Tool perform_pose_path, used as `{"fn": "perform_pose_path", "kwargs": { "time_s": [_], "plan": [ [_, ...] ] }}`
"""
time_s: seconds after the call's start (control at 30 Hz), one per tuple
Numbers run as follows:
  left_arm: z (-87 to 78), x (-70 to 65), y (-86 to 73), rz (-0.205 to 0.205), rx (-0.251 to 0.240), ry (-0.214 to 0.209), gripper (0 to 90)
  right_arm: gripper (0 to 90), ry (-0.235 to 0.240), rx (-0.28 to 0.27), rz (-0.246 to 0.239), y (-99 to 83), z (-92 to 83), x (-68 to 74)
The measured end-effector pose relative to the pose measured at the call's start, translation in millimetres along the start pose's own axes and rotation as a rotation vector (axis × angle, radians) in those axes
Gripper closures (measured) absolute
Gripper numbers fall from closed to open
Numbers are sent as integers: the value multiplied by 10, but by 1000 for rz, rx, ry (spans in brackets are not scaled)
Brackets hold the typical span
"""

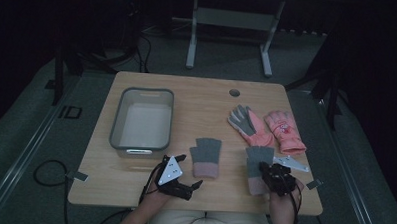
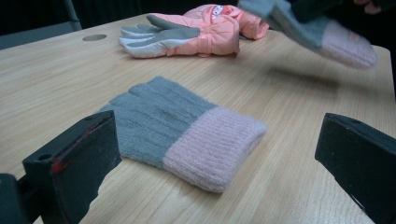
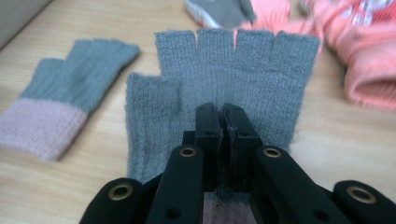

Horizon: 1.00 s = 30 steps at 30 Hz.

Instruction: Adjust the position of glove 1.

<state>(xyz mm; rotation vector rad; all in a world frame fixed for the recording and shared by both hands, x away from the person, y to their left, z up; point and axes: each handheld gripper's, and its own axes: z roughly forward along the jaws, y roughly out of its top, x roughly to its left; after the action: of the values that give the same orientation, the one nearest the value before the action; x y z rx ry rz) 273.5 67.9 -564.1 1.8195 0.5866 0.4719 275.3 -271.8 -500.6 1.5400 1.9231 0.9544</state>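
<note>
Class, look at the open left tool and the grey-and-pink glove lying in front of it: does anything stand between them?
Nothing visible does. The left tool faces the lying glove across bare table; the other glove hangs farther off, to the side.

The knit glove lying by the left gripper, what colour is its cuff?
Pale pink, below a grey knit hand; the knit glove shows best in the left gripper view.

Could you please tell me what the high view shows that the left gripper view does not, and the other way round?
The high view alone takes in the grey bin, the table edges, both hands, and the right gripper shut on a grey knit glove. The left gripper view alone gives a close look between its own open jaws at the other knit glove's pink cuff. Both show that second knit glove, the pair of pink ski gloves and the held glove raised off the table.
</note>
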Motion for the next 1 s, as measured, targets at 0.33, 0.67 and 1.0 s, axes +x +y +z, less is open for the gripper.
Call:
{"fn": "perform_pose_path", "kwargs": {
  "time_s": [0.33, 0.67, 1.0],
  "plan": [
    [1, -1, 2, 5, 4, 4, 0, 853, -10, 89, 77, -251, 270, -122],
    [1, 0, 1, 2, 1, -2, 0, 742, 11, 107, 68, -290, 345, -145],
    [2, 4, 2, 1, 4, -5, 0, 641, 165, 115, -147, -49, 270, -383]
  ]
}}
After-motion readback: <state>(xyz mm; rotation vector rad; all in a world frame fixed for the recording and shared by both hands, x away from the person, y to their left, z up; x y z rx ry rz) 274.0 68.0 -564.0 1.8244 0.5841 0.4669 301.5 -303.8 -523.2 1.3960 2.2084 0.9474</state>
